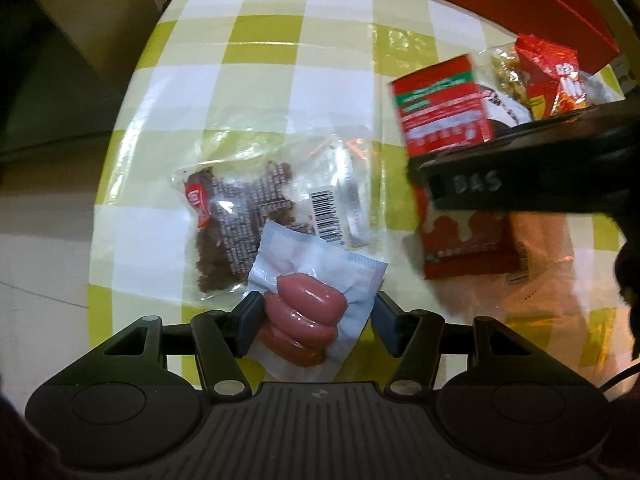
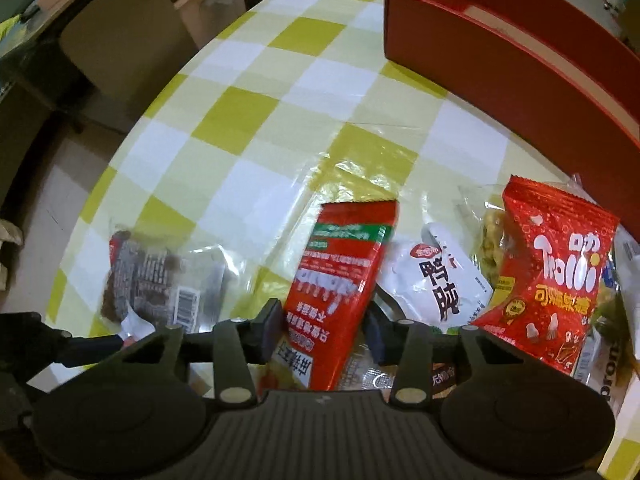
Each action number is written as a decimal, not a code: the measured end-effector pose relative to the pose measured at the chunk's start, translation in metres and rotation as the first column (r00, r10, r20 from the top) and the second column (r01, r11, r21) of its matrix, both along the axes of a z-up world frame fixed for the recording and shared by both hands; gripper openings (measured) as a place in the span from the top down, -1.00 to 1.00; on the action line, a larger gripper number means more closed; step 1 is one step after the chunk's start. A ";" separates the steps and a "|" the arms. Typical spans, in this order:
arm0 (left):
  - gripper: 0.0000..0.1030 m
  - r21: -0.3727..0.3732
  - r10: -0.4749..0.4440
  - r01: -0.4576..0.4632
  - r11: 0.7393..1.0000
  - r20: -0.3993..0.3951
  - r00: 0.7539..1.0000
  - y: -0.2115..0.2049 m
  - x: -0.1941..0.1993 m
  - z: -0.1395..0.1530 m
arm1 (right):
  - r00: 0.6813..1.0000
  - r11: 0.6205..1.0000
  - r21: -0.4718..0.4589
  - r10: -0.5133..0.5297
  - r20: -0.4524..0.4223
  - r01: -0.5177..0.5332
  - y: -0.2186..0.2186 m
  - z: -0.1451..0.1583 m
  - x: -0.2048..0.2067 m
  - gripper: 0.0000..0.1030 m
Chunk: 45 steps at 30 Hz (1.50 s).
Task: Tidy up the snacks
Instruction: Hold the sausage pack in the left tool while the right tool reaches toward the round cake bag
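Left wrist view looks straight down on the checked tabletop (image 1: 280, 40); the left claw (image 1: 316, 322) straddles a white sausage pack (image 1: 316, 280) that overlaps a clear packet of dark dried snack (image 1: 240, 216) at about ten o'clock from it; one pad meets the sausages while the other looks a shade clear of the wrapper, so I judge this claw not yet clamped. Right wrist view shows the right claw (image 2: 326, 328) closed on a red-and-green sachet (image 2: 344, 280), pads pressing both edges, probably to lift it from the heap; a white pouch (image 2: 440, 280) and red candy bag (image 2: 560, 272) lie at three o'clock; the red box (image 2: 500, 60), likely the destination, stands at one o'clock.
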<state>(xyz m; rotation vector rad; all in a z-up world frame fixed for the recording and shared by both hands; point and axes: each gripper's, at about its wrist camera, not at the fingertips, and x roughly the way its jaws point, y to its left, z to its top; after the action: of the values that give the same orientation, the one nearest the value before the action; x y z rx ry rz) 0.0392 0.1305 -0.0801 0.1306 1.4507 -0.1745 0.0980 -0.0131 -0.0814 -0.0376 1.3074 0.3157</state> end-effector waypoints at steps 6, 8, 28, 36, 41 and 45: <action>-0.32 0.067 -0.031 0.030 0.997 0.009 0.999 -0.008 -0.001 -0.005 | 0.999 0.993 -0.110 0.051 -0.005 -0.052 0.016 -0.006 -0.014 -0.66; -0.34 0.084 -0.044 0.043 0.996 0.011 0.999 -0.010 -0.003 -0.007 | 0.996 0.986 -0.137 0.089 -0.011 -0.089 0.020 -0.009 -0.019 -0.82; -0.18 0.126 -0.074 0.068 0.990 0.038 0.997 -0.033 -0.009 -0.011 | 0.970 0.965 -0.165 0.223 0.098 -0.205 -0.012 0.036 -0.053 0.43; 0.14 0.099 -0.039 0.030 0.995 0.087 0.995 -0.044 -0.009 0.009 | 0.976 0.978 -0.128 0.182 0.121 -0.166 -0.029 0.046 -0.061 0.57; 0.04 0.140 -0.040 0.027 0.990 0.091 0.995 -0.053 -0.012 0.017 | 0.995 0.999 0.000 0.035 0.098 -0.035 -0.043 0.035 -0.054 0.55; -0.09 0.138 0.026 -0.036 0.990 0.077 0.997 -0.036 -0.005 0.010 | 0.996 1.000 0.023 -0.019 0.087 0.017 -0.040 0.031 -0.042 0.34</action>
<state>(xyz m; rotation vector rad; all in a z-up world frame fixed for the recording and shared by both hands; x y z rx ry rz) 0.0341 0.0949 -0.0698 0.2260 1.3892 -0.0423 0.0564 -0.0536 -0.0499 -0.0204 1.2173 0.3103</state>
